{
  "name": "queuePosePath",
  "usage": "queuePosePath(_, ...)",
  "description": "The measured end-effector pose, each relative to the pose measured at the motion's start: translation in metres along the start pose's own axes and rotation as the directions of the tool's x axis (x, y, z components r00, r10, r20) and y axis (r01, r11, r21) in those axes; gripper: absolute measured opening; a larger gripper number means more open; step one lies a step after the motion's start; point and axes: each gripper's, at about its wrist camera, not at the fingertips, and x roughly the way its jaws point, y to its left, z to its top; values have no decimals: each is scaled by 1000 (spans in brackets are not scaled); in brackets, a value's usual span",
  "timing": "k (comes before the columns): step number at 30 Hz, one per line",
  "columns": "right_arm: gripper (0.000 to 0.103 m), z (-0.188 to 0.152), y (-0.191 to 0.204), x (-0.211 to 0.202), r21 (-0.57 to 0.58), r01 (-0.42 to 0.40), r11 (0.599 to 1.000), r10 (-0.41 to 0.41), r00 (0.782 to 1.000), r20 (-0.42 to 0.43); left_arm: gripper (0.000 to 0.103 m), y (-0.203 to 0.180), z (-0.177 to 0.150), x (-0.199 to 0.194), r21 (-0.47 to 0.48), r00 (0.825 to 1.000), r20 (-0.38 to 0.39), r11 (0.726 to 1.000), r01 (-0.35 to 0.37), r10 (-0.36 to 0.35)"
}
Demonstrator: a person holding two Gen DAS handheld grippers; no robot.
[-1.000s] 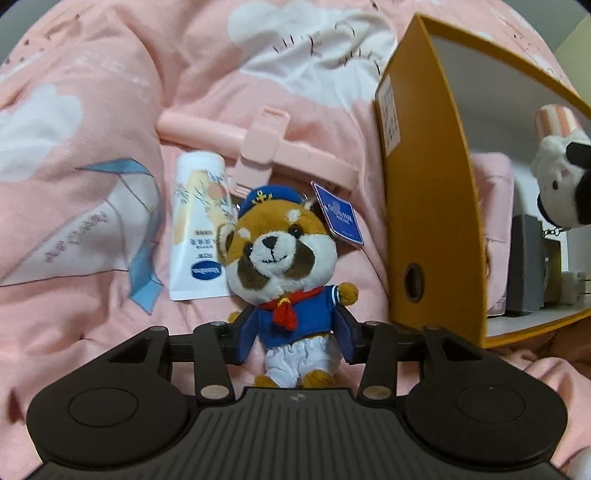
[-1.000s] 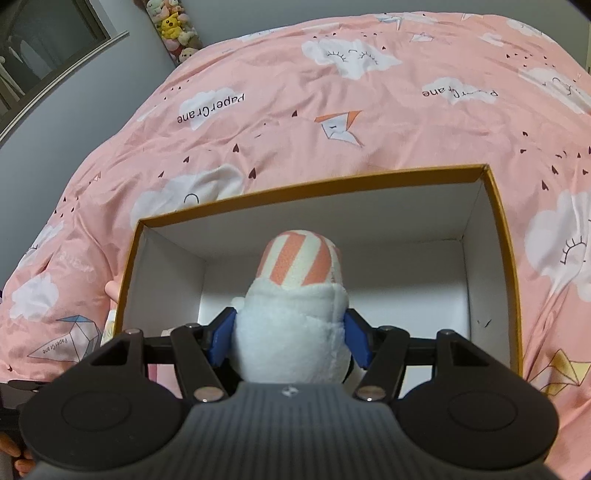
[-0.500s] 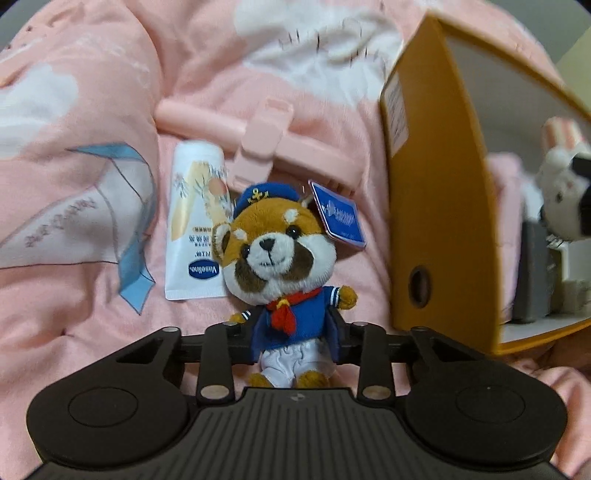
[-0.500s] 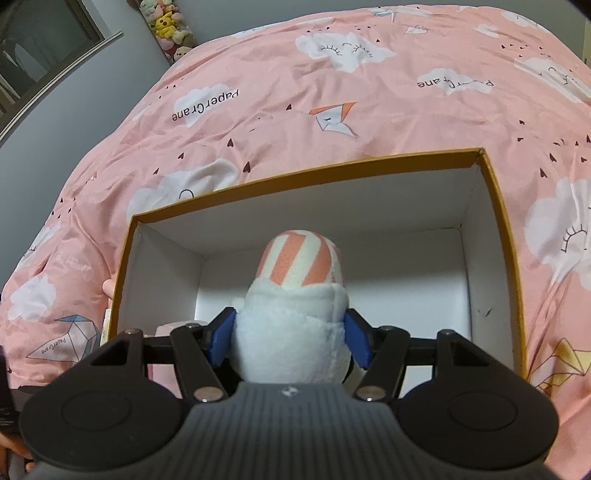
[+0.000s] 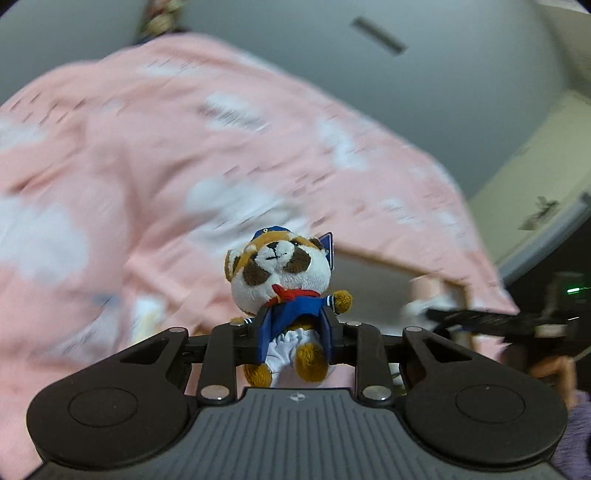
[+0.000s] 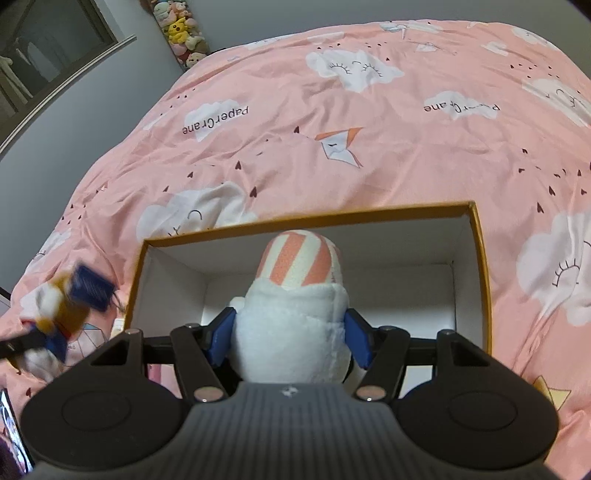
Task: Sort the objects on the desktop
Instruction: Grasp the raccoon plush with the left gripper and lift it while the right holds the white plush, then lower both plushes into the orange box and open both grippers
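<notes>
A red panda plush [image 5: 280, 273] in a blue sailor suit hangs above the pink quilt, clear of it. My left gripper [image 5: 295, 328] is closing on it, and the pads press its body from both sides. The right wrist view shows the same plush [image 6: 62, 306], blurred, left of the box. A white plush with an orange-striped hat [image 6: 295, 325] sits between the blue pads of my right gripper [image 6: 291, 336], gripped at its sides. It hovers over the open orange box [image 6: 295, 218] with white inner walls.
The pink cloud-print quilt [image 6: 369, 122] covers the whole bed. A blurred white tube [image 5: 147, 317] lies on it below the left gripper. A pile of plush toys [image 6: 181, 29] stands in the far corner by a window [image 6: 44, 48]. A pale cabinet [image 5: 535, 192] stands on the right.
My left gripper closed on the red panda plush and lifted it off the quilt, tilting up so the far wall shows. The right gripper and its white plush stayed still.
</notes>
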Motion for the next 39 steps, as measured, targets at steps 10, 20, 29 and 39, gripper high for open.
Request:
queuePosePath(10, 65, 3, -11, -8, 39, -17, 999, 17, 1000, -5, 31, -89, 11, 78, 165, 987, -47, 973, 162, -156)
queuePosePath(20, 65, 6, -30, 18, 58, -17, 998, 22, 996, -92, 30, -101, -28, 142, 219, 980, -174, 967, 132, -95)
queuePosePath(29, 65, 12, -26, 55, -8, 15, 1000, -16, 986, -168, 29, -83, -34, 176, 160, 956, -293, 985, 72, -22)
queuePosePath(39, 71, 8, -32, 74, 23, 20, 1000, -15, 981, -192, 32, -88, -37, 189, 222, 954, -296, 975, 26, 42)
